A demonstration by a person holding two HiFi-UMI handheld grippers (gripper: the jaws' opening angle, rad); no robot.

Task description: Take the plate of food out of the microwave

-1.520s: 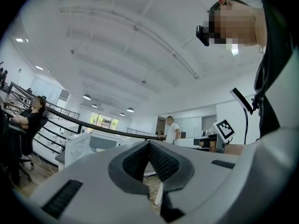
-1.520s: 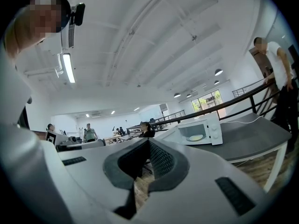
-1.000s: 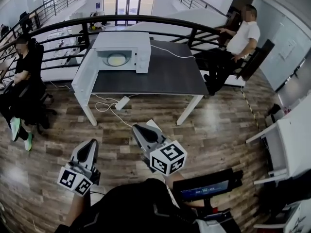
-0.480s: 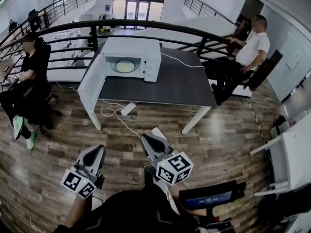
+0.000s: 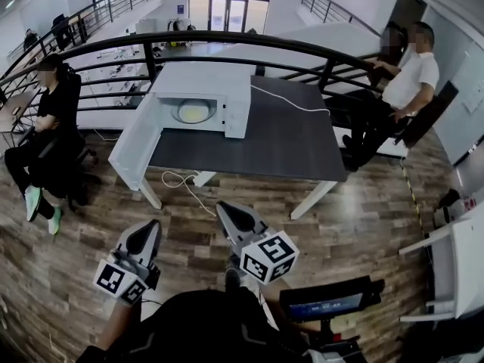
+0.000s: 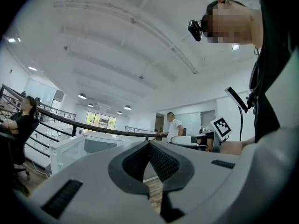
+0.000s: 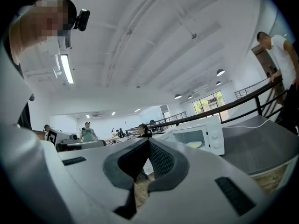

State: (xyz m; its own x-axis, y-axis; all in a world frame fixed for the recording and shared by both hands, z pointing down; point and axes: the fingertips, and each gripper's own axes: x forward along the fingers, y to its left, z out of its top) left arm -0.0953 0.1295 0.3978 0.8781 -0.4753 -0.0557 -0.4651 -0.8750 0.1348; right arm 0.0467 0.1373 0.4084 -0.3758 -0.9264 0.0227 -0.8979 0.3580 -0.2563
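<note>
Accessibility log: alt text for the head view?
A white microwave stands open on a dark table, a plate of food inside. The left gripper and right gripper, both shut, hover over the wood floor short of it.

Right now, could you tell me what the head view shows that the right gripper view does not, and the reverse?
Only the head view: the cable lying on the floor under the table, and a dark screen. Only the right gripper view: the ceiling lights and the right gripper with its fingers shut together, empty. Both: the white microwave on the table, door open, plate inside.
</note>
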